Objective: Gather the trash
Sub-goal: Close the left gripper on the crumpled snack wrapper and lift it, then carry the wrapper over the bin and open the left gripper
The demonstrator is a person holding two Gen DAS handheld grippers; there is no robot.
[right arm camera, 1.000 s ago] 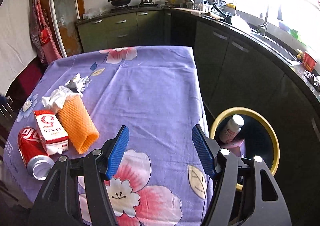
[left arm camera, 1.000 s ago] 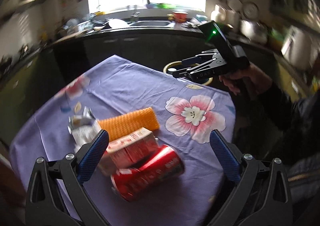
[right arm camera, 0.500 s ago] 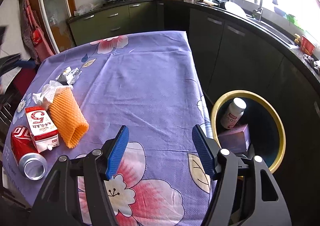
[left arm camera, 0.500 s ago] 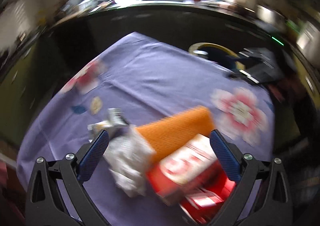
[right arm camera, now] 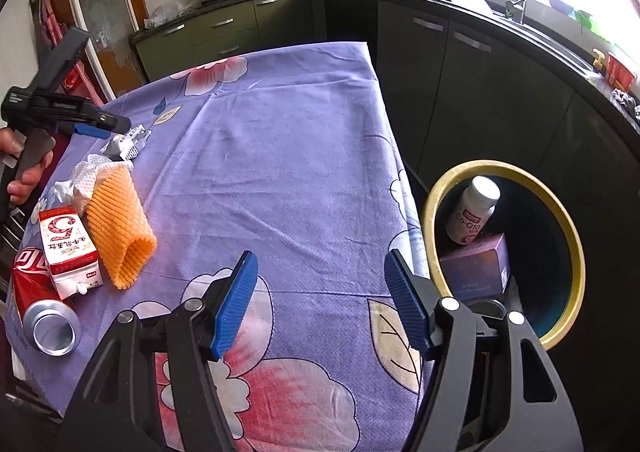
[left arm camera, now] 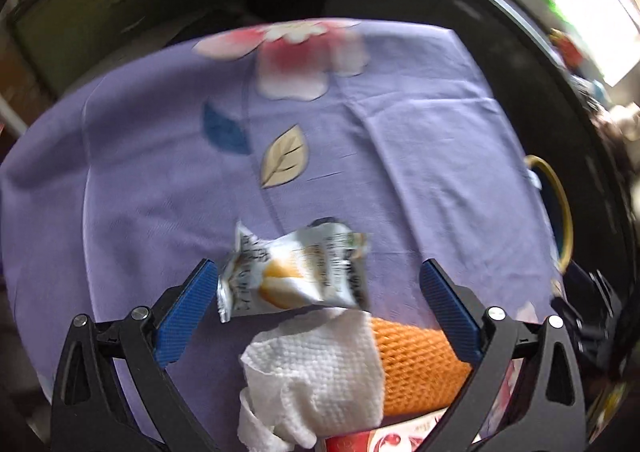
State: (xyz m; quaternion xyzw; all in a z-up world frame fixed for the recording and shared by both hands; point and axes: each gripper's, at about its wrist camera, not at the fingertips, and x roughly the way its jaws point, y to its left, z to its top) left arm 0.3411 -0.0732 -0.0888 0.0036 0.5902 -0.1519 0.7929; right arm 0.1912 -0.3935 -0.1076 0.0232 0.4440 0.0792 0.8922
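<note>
From the left wrist, the left claw (left arm camera: 319, 284) hangs spread over a crumpled wrapper (left arm camera: 296, 272) on the purple worktop (left arm camera: 420, 156), with a white tissue (left arm camera: 316, 376) and orange foam net (left arm camera: 416, 364) just beside it. From the right wrist, the right claw (right arm camera: 320, 292) is spread and empty near the worktop's edge, beside the yellow-rimmed bin (right arm camera: 568, 236); a milk carton (right arm camera: 70, 248) and red can (right arm camera: 38, 304) lie at far left.

Legible markings:
- White bottle (right arm camera: 474, 212), in the yellow-rimmed bin (right arm camera: 434, 196) at 3 o'clock: "Co-Q10" is read on its label.
- Red-and-white carton (right arm camera: 68, 248), at 9 o'clock on the table: a large "5" is printed, with Chinese characters below it, too small to be read.
- Crumpled wrapper (left arm camera: 296, 272): fine print is seen, blurred and unreadable.
</note>
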